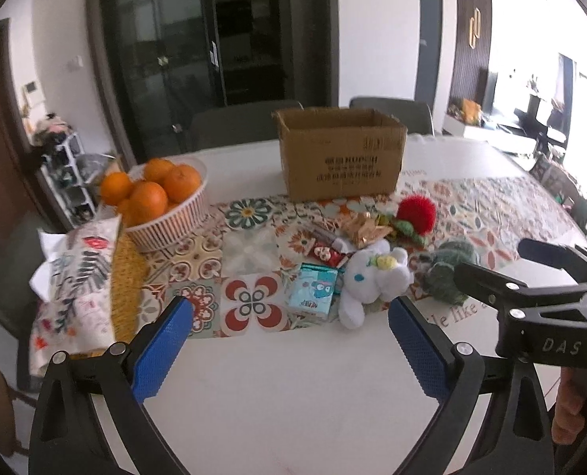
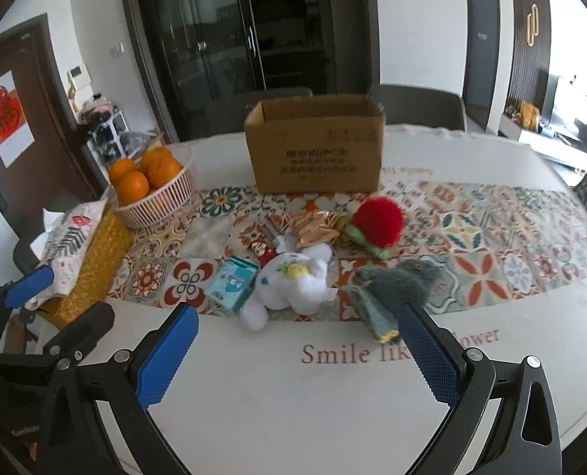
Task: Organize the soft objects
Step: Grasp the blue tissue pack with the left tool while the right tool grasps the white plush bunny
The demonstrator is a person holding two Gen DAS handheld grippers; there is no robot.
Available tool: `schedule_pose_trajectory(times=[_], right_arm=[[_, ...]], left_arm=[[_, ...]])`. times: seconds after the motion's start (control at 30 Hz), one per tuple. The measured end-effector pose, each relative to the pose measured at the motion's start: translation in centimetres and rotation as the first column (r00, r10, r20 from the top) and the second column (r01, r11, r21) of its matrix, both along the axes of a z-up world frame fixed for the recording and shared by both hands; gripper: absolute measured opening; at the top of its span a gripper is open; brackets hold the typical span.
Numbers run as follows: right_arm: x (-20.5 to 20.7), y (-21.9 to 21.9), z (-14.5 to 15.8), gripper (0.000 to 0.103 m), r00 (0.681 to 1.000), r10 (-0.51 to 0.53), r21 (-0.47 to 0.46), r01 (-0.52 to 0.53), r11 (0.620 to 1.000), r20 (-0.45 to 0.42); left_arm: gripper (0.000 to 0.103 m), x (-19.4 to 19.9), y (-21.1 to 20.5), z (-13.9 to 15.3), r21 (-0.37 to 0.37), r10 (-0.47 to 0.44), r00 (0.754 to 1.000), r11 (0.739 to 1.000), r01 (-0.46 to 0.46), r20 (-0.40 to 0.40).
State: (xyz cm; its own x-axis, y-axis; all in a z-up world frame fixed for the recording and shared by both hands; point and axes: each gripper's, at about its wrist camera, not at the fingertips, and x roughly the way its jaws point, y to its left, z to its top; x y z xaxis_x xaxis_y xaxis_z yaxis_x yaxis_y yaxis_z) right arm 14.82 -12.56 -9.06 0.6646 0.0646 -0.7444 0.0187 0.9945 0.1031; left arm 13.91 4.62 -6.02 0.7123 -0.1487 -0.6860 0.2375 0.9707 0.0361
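A white plush toy [image 1: 372, 281] [image 2: 293, 281] lies on the patterned runner. A red fluffy plush [image 1: 416, 213] [image 2: 376, 223] lies behind it, and a grey-green plush [image 1: 448, 273] [image 2: 396, 281] to its right. An open cardboard box [image 1: 341, 152] [image 2: 317, 142] stands at the back of the table. My left gripper [image 1: 289, 312] is open and empty above the white table, in front of the toys. My right gripper [image 2: 297, 316] is open and empty, just in front of the white and grey-green plushes; it also shows in the left wrist view [image 1: 491, 269].
A basket of oranges [image 1: 159, 202] [image 2: 151, 186] and a floral tissue pouch [image 1: 75, 277] [image 2: 69, 245] sit at the left. A teal packet [image 1: 313, 289] [image 2: 232, 283], a red snack packet [image 1: 325, 255] and gold wrappers [image 2: 313, 229] lie among the toys. Chairs stand behind the table.
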Motion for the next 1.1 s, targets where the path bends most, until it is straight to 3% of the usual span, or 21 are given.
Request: schedule_pose_trajectory(times=[0.3, 0.6, 1.1], right_arm=[[5.3, 0.9, -3.5, 0.101, 0.992, 0.055, -0.003, -0.056, 0.998, -0.109], [10.8, 1.1, -6.9, 0.097, 0.964, 0.156, -0.041, -0.168, 0.985, -0.216], [14.6, 0.5, -11.3, 0.097, 0.918, 0.211, -0.006, -0.226, 0.974, -0.335]], left_arm=[[0.098, 5.2, -0.2, -4.1, 0.025, -0.079, 0.991, 0.996, 0.082, -0.111], [0.096, 10.0, -1.4, -8.0, 0.02, -0.138, 0.965, 0.989, 0.146, -0.225], [0.09, 14.4, -3.4, -13.1, 0.058, -0.172, 0.921, 0.977, 0.205, -0.35]])
